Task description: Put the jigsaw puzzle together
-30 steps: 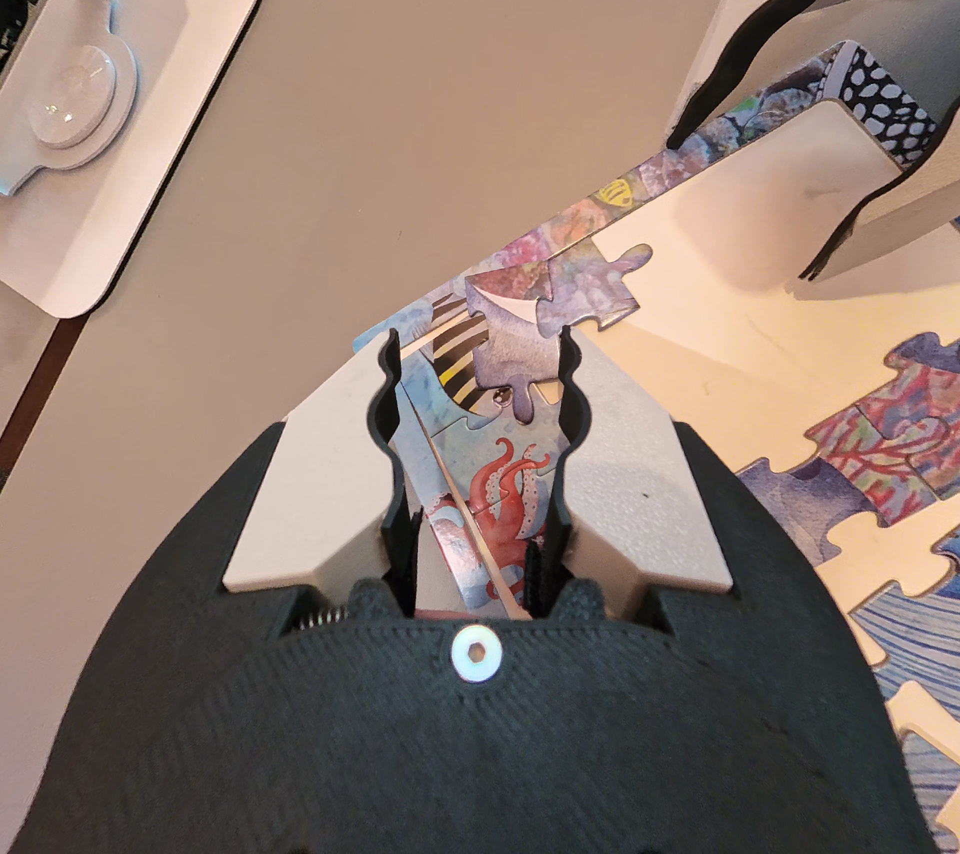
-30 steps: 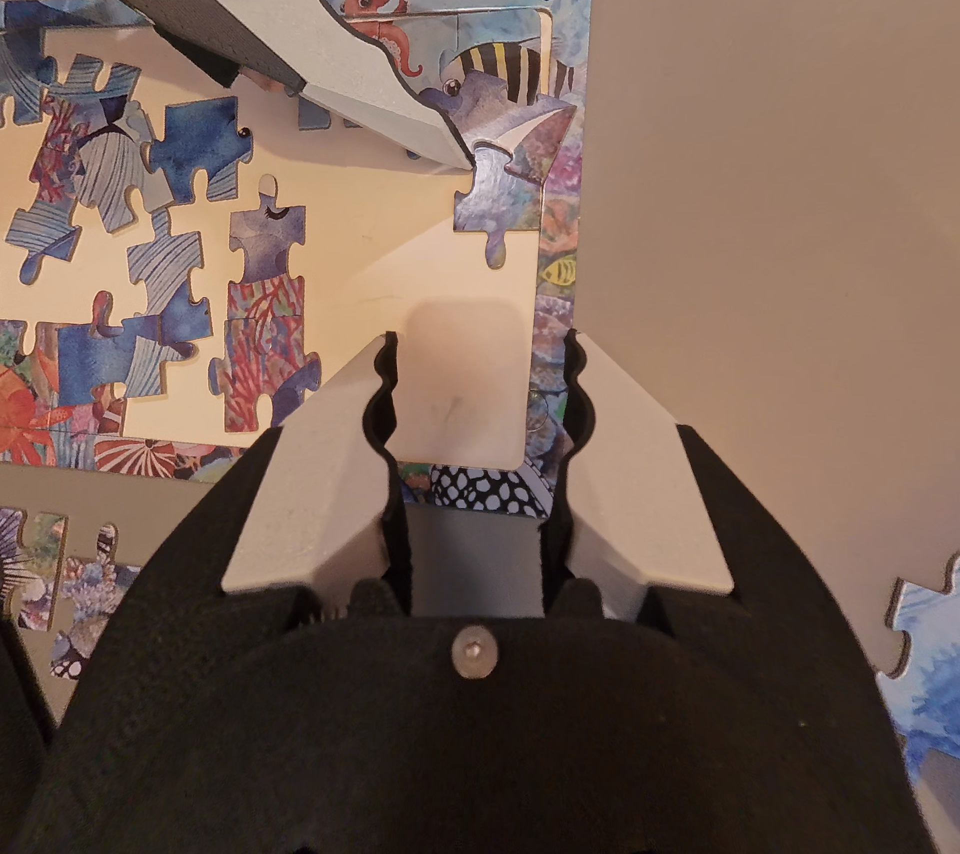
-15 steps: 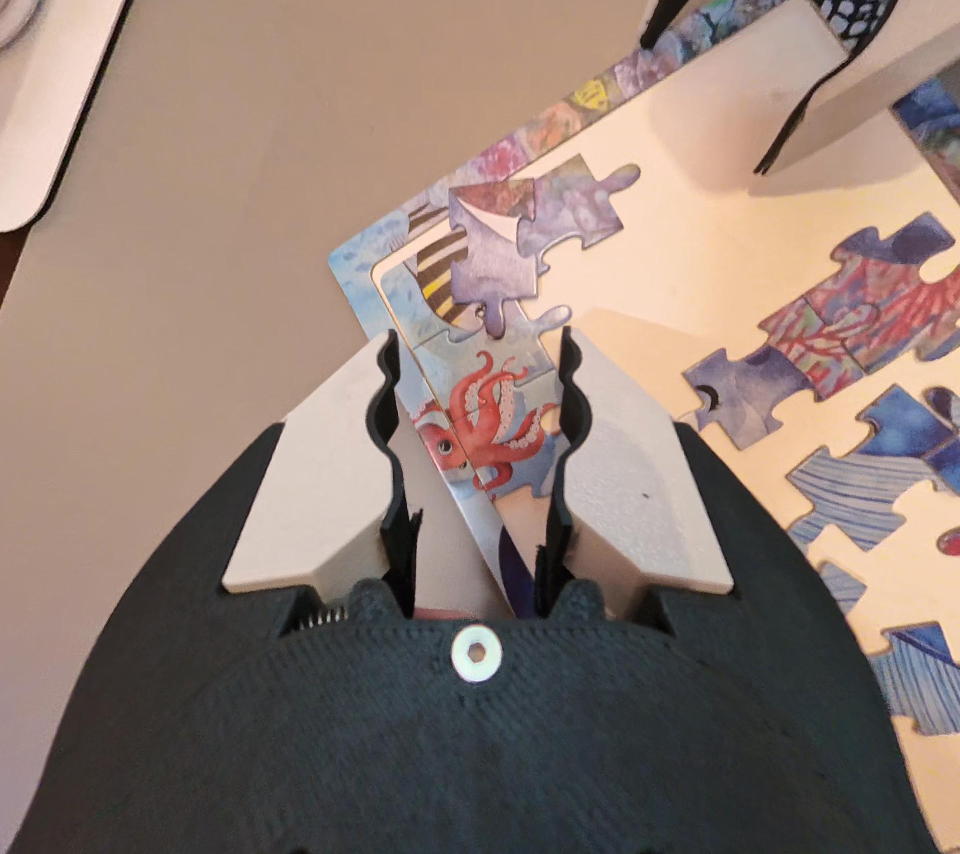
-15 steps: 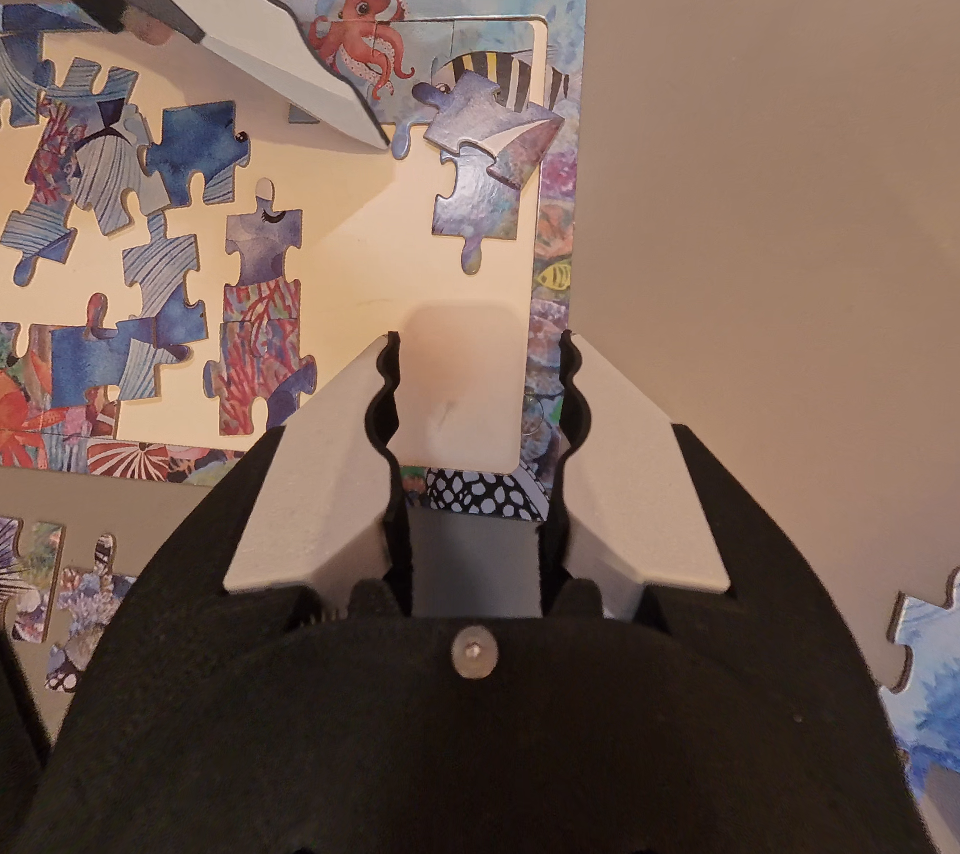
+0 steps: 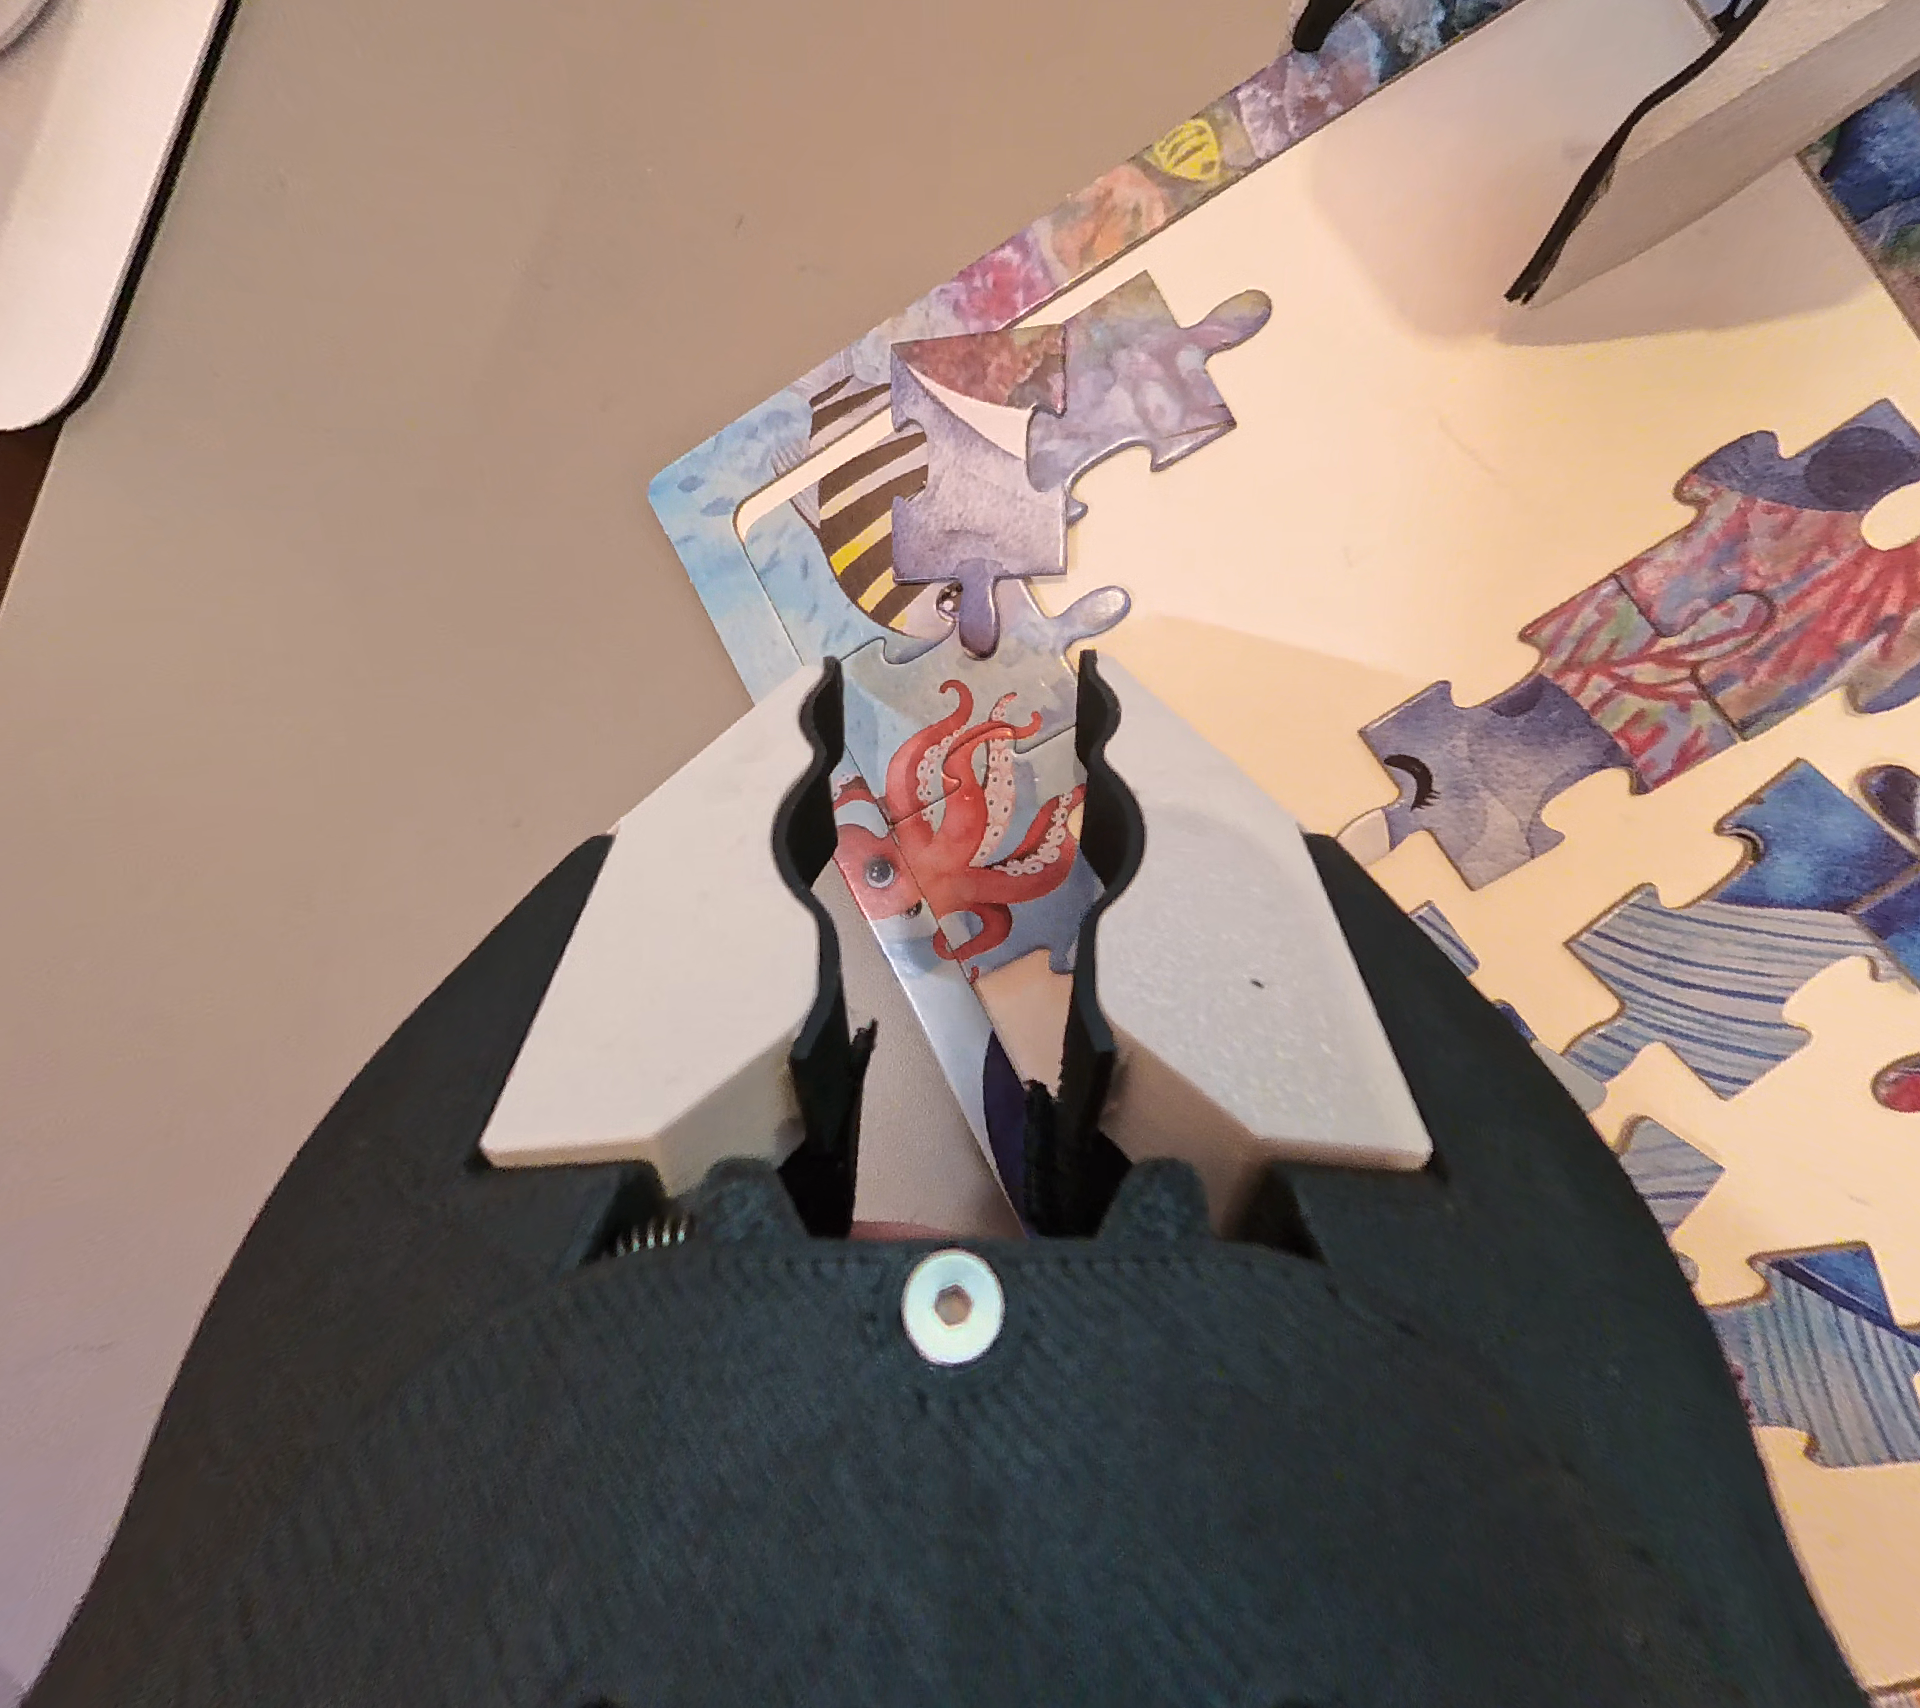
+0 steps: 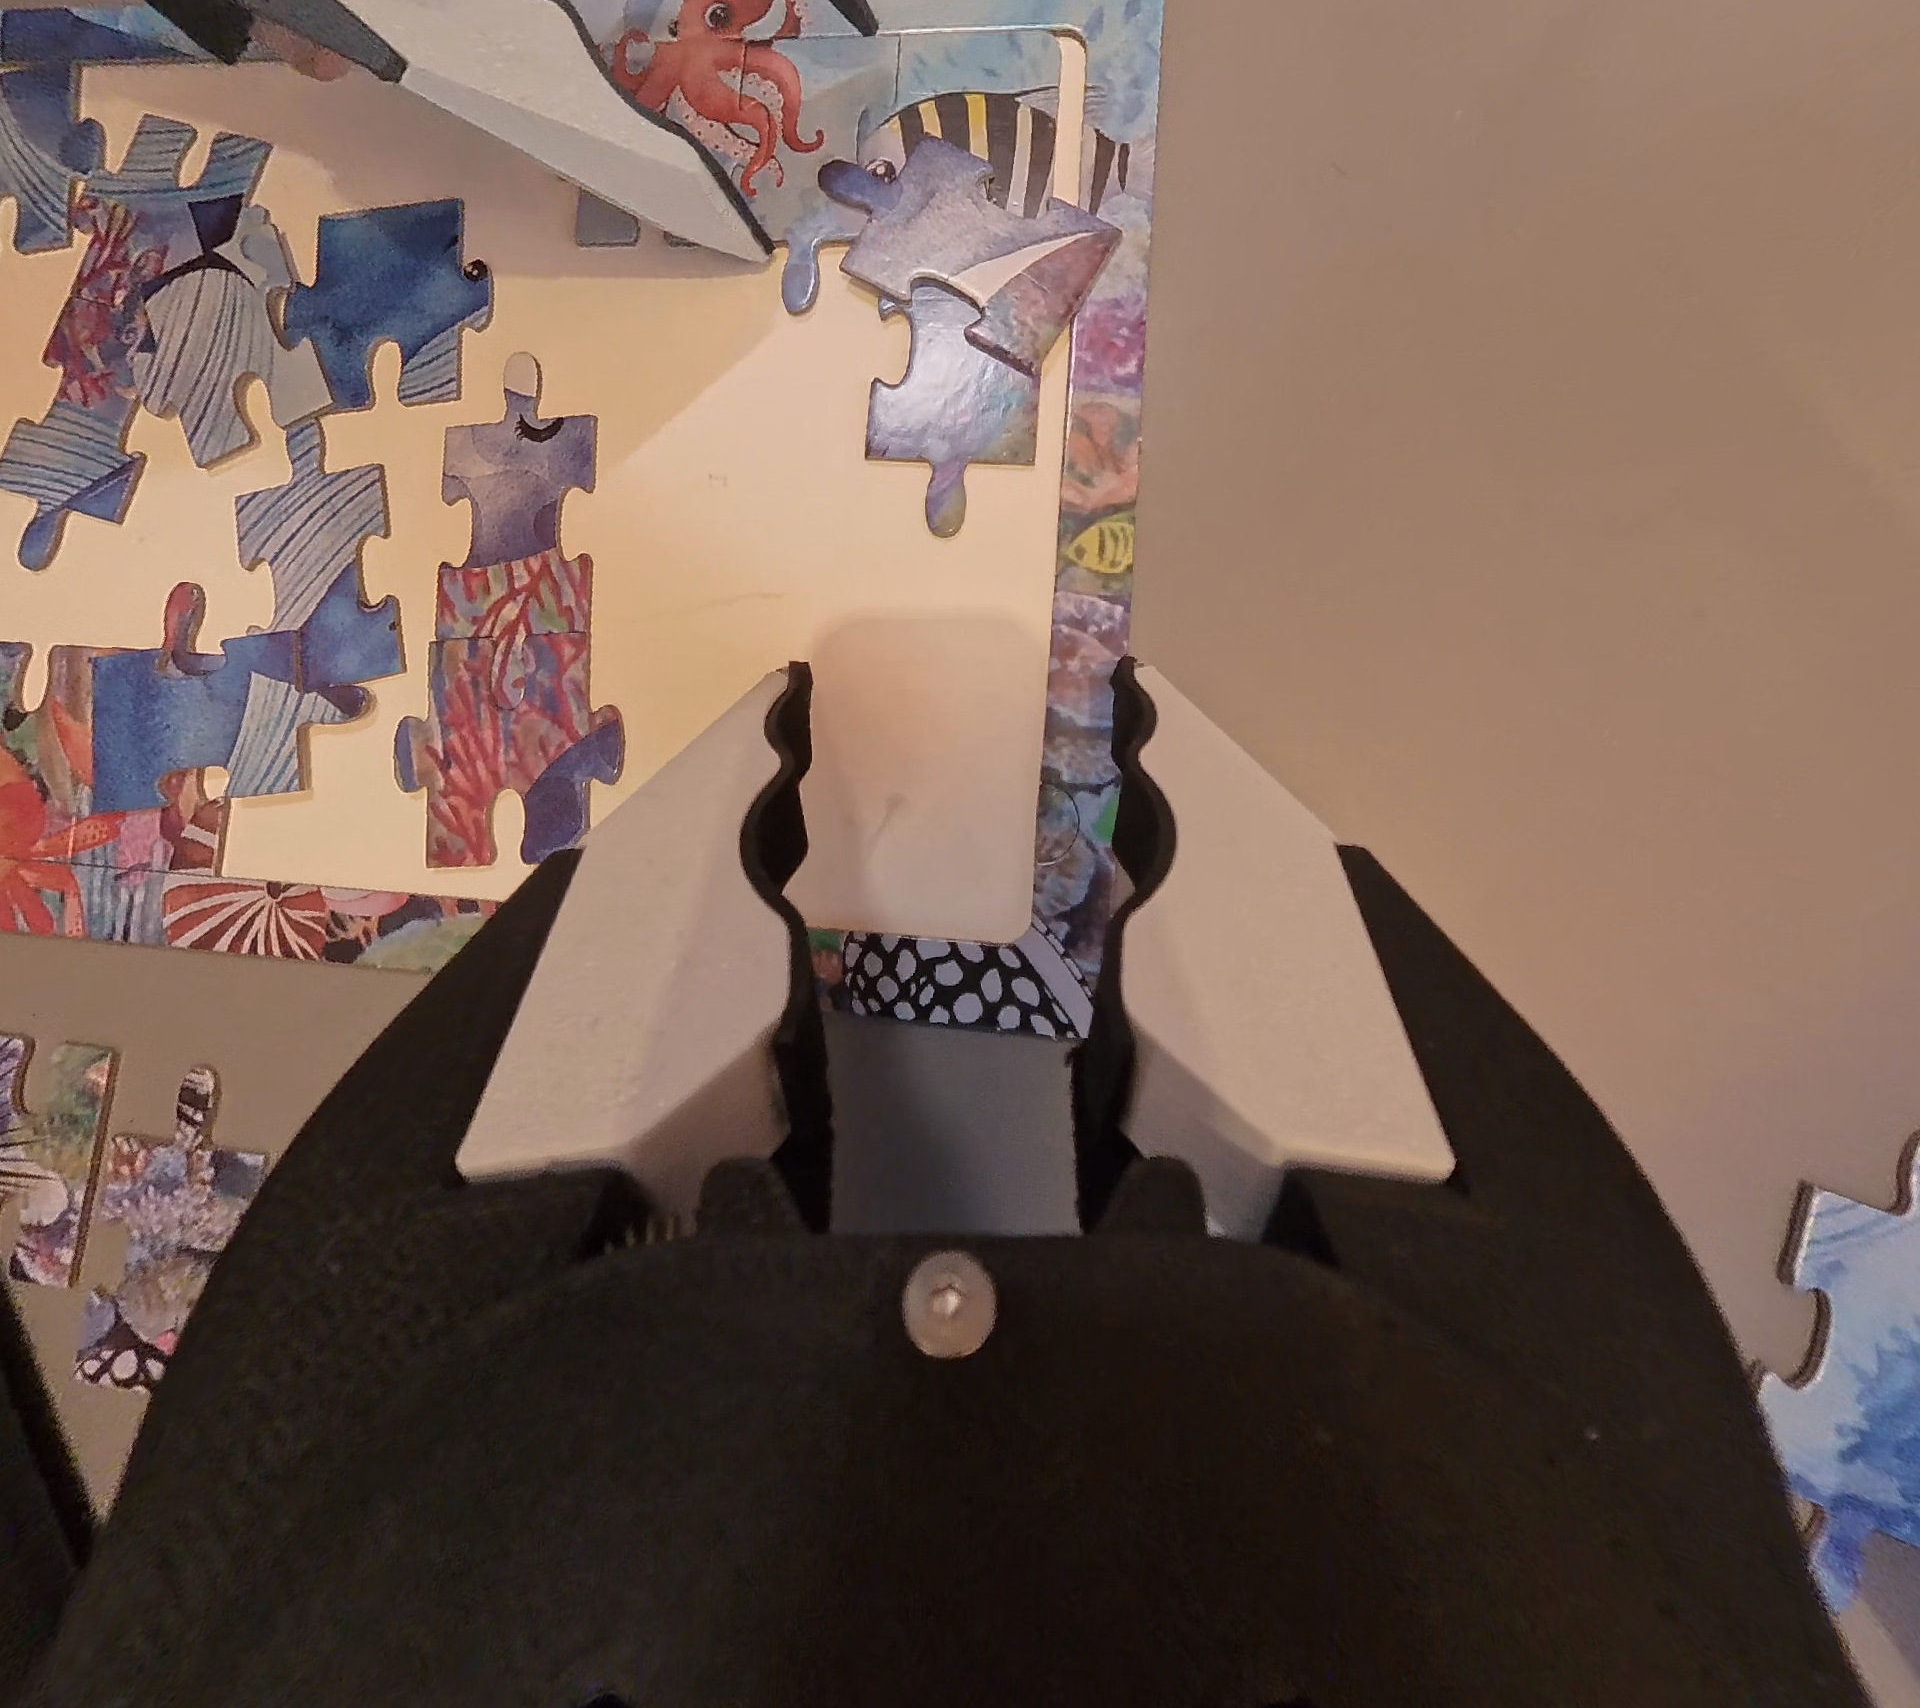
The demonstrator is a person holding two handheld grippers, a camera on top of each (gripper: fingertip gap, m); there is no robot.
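The puzzle tray (image 5: 1351, 463) lies on a tan table, with an octopus piece (image 5: 966, 827) and a striped fish piece (image 5: 862, 505) seated in its corner. A purple piece with a white streak (image 5: 977, 474) lies askew on top of the fish piece and a second purple piece (image 5: 1132, 391). My left gripper (image 5: 956, 671) is open and empty, with the octopus piece between its fingers. My right gripper (image 6: 961, 671) is open and empty over the tray's (image 6: 727, 515) other right corner. The askew piece (image 6: 966, 235) also shows in the right wrist view, next to the left gripper's fingers (image 6: 520, 58).
Several loose and partly joined pieces (image 6: 509, 682) lie inside the tray. Outside it are a blue piece (image 6: 1860, 1346) at right and small pieces (image 6: 156, 1222) at lower left. A white pad (image 5: 104, 100) sits at the table's far left. The right gripper's fingers (image 5: 1745, 110) stand over the far corner.
My left gripper has drawn back from the corner along the tray's edge, so the purple piece is now beyond its fingertips. The right gripper has hardly moved.
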